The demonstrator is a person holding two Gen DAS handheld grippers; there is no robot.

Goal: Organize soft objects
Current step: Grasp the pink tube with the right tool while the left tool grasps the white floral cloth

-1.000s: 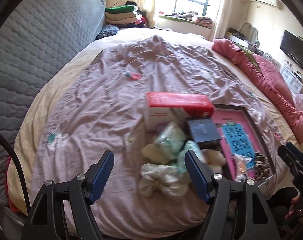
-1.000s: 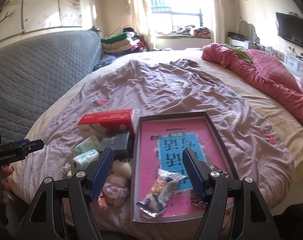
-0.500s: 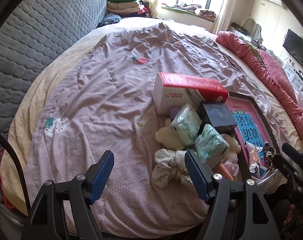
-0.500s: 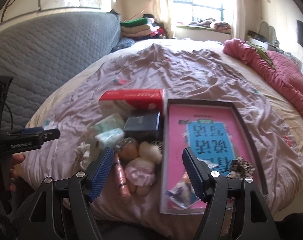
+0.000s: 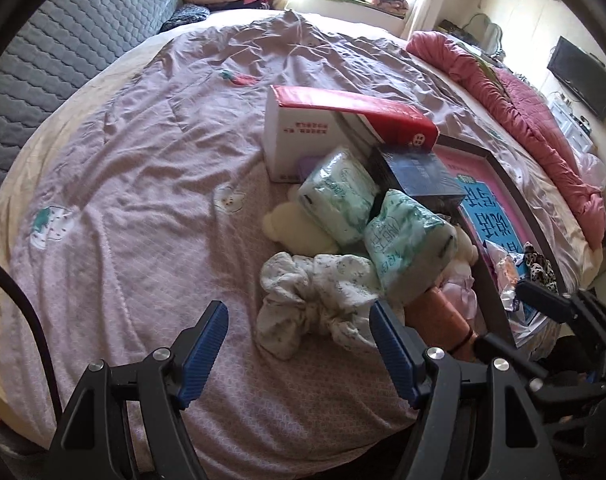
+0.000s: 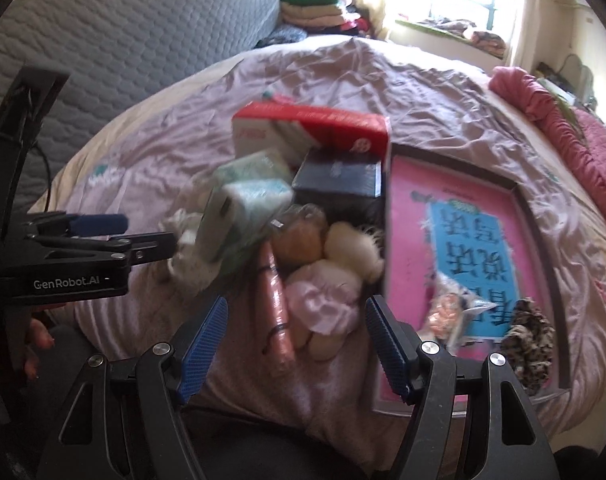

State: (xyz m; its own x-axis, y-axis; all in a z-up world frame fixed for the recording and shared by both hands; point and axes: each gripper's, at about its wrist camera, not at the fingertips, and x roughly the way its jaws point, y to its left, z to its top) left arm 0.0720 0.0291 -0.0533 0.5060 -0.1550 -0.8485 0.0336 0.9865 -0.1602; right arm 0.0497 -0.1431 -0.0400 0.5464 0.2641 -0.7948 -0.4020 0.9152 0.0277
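Each black hand-held gripper carries ribbed blue finger pads, silver screws and white "GenRobot.AI" lettering.

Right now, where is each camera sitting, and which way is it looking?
Left wrist view: sits on the left gripper, facing across the bed at the white floral cloth; its blue fingers show, and the right gripper too.
Right wrist view: sits on the right gripper, facing the pink plush toy; the left gripper shows.
Both share the red and white box and pink tray.

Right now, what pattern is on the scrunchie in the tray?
Leopard print, brown and black scrunchie; clearest in the right wrist view.
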